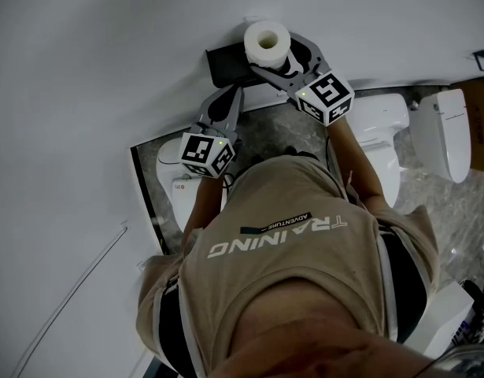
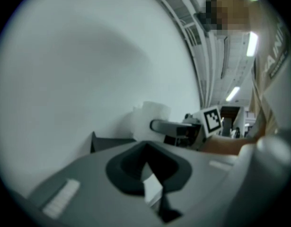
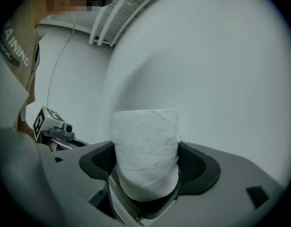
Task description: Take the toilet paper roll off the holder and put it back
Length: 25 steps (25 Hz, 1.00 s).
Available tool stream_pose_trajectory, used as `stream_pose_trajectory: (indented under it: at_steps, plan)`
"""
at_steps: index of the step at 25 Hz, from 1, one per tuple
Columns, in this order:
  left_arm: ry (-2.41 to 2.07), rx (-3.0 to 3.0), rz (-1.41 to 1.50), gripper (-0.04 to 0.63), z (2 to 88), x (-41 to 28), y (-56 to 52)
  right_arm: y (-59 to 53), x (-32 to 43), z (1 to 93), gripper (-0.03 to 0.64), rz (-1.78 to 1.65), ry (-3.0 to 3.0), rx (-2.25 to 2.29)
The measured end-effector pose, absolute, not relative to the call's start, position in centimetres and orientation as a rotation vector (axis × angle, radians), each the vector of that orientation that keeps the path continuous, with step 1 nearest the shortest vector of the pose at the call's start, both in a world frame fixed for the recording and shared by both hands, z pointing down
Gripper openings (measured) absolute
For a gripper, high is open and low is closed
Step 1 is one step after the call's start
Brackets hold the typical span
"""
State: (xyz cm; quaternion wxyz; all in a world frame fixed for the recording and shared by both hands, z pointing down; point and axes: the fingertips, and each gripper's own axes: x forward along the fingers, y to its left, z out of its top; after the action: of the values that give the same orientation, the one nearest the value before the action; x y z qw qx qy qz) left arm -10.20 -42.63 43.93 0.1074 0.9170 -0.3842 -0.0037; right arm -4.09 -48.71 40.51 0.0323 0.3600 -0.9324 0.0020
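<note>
A white toilet paper roll (image 1: 267, 44) sits between the jaws of my right gripper (image 1: 278, 58), which is shut on it. In the right gripper view the roll (image 3: 145, 150) stands upright between the black pads (image 3: 198, 167) in front of the bare white wall. The black holder (image 1: 224, 64) is fixed to the wall just left of the roll. My left gripper (image 1: 228, 94) points at the holder from below, shut with nothing in it. The left gripper view shows its own pads (image 2: 121, 167) together, the holder (image 2: 107, 143) behind them, and the roll (image 2: 152, 119) in the right gripper (image 2: 170, 126).
A white wall (image 1: 84, 69) fills the left and top. A white toilet (image 1: 383, 128) stands to the right, another white fixture (image 1: 450, 132) further right, and a third white one (image 1: 172, 181) below the left gripper. The floor (image 1: 261, 128) is grey marbled tile.
</note>
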Motion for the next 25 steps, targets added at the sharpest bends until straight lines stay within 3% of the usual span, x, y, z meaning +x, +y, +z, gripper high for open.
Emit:
stream_pose_trajectory:
  at_steps: [25]
  plan:
    - [-1.04,2.758,0.004,0.0,45.1,-10.2,-31.9,-34.5,-2.1,40.0,0.347,-0.066,-2.854,1.229]
